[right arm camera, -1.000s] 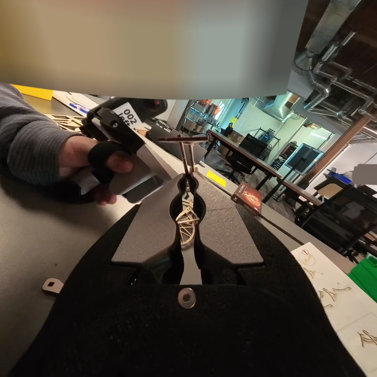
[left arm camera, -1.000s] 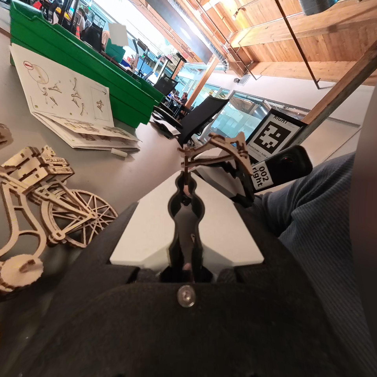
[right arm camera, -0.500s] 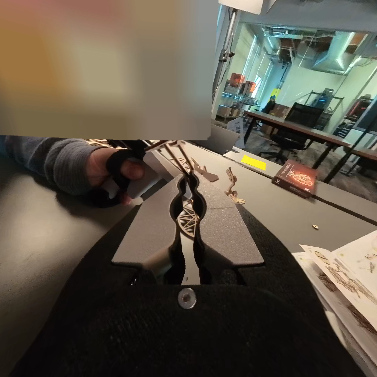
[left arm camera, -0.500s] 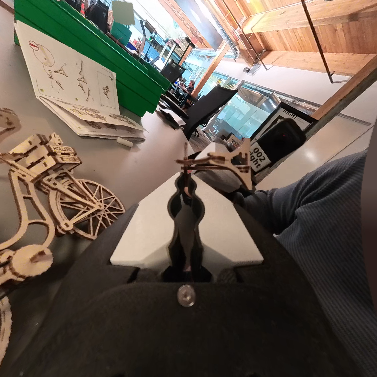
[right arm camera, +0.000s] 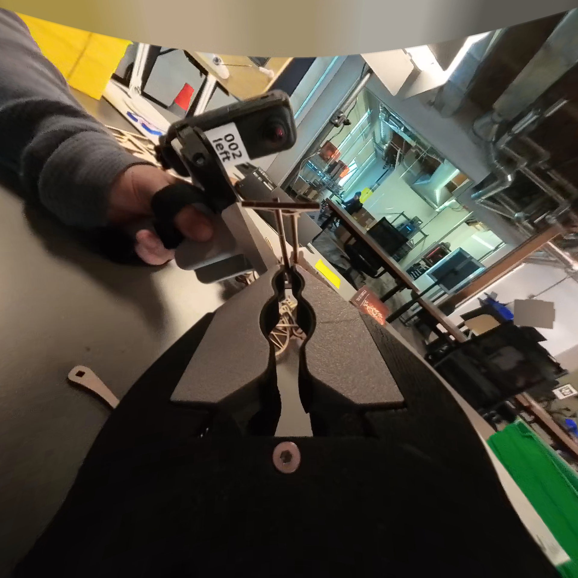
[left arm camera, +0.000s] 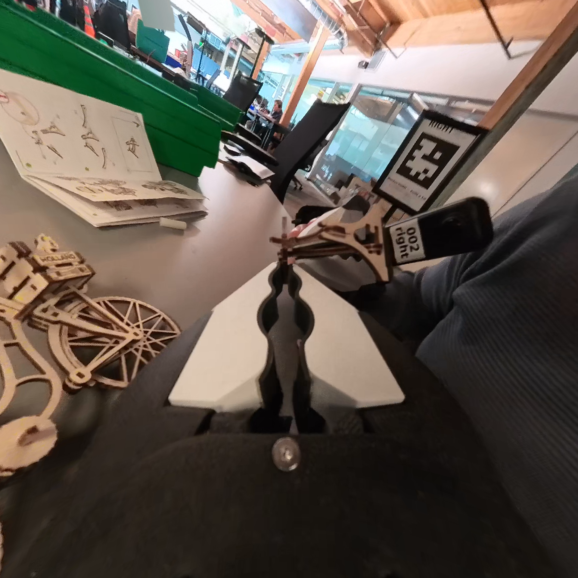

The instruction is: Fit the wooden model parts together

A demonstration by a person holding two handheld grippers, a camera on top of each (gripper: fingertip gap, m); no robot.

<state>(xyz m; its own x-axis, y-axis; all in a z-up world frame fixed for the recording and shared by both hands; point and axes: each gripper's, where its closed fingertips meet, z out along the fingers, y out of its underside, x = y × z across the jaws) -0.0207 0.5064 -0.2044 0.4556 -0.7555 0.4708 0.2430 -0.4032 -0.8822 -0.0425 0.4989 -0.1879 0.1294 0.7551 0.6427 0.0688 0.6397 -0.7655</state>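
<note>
The grey counter [left arm camera: 219, 250] carries the work. Along its far edge in the left wrist view stand green bins [left arm camera: 131, 93], with an open instruction booklet [left arm camera: 78, 156] lying in front of them. A partly built wooden bicycle model [left arm camera: 78, 328] lies flat on the counter, to the left of the left gripper.

The left gripper [left arm camera: 285, 271] is clenched on a thin upright piece of the wooden part assembly [left arm camera: 337, 242]. The assembly is held clear of the counter between the two grippers, its flat forked body reaching toward the right gripper's camera housing.

In the right wrist view, the right gripper [right arm camera: 288, 268] is clenched on the two thin stems of the same assembly [right arm camera: 281, 206], whose flat crossbar sits above the fingertips. The left gripper's body [right arm camera: 219, 200] and the hand [right arm camera: 150, 212] holding it are just beside the crossbar.

A small loose wooden lever [right arm camera: 90, 386] lies on the counter at lower left of the right gripper. A small dark red box [right arm camera: 370, 308] rests near the counter's far edge.
</note>
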